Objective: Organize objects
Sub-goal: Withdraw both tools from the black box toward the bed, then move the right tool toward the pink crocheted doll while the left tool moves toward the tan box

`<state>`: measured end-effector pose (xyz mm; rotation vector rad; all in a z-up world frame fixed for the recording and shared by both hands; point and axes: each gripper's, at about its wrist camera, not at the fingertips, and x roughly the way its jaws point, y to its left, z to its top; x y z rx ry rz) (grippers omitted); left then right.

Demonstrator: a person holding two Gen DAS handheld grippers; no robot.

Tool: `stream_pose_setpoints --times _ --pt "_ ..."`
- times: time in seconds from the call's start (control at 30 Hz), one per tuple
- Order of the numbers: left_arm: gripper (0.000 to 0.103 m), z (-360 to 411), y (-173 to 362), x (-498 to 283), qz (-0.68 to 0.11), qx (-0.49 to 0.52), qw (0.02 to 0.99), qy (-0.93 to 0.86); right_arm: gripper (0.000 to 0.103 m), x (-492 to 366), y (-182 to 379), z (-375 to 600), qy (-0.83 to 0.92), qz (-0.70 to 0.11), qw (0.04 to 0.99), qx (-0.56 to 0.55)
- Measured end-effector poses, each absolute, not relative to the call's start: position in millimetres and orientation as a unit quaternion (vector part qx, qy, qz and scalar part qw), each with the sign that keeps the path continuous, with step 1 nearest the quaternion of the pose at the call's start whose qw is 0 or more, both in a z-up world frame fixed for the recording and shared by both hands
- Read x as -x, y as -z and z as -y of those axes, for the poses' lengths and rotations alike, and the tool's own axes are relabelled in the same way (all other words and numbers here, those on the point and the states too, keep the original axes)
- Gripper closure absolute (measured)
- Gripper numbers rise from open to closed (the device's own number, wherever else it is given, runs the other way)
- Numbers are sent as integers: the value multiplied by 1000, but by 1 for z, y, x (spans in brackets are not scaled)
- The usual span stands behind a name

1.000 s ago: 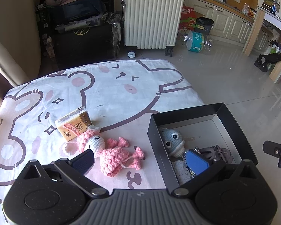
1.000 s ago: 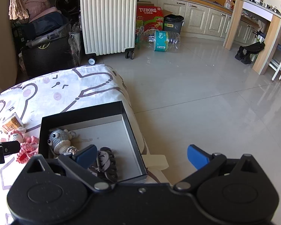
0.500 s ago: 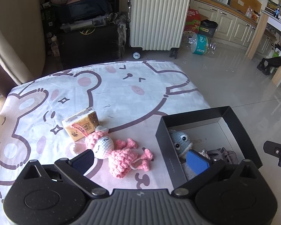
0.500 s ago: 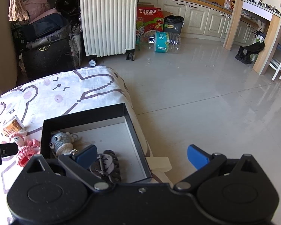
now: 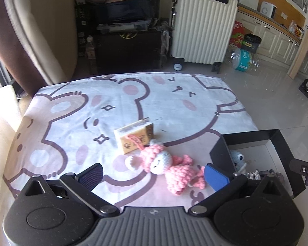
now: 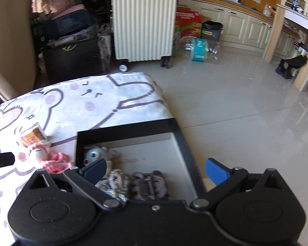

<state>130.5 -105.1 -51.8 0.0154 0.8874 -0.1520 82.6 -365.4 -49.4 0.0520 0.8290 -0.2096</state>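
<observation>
Pink crocheted doll [image 5: 170,169], white-faced, flat beside tan carton [image 5: 134,138]

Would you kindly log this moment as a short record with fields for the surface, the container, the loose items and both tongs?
surface: bear-print cloth
container: black box, open, at the cloth's right edge
in box: grey crochet toy, grey hair claw, a shiny item too blurred to name
loose on cloth: pink crochet doll, touching the tan packet behind it
left tongs: open, empty, facing the pink crochet doll
right tongs: open, empty, over the black box
</observation>
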Motion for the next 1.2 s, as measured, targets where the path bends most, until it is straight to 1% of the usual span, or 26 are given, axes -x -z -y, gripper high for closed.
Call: stream_pose_setpoints --times 0.4,0.83,1.0,1.2 --pt "0 50 47 -129 -421 14 906 31 0 -98 46 310 48 -396 917 -9" --pt "0 24 40 -127 -388 30 921 15 0 -106 46 272 3 -387 922 7" --pt "3 26 37 -130 -375 30 926 33 0 -109 49 260 -11 -386 922 27" --pt "12 33 40 -138 -367 7 929 55 0 -112 55 239 -37 -373 925 65"
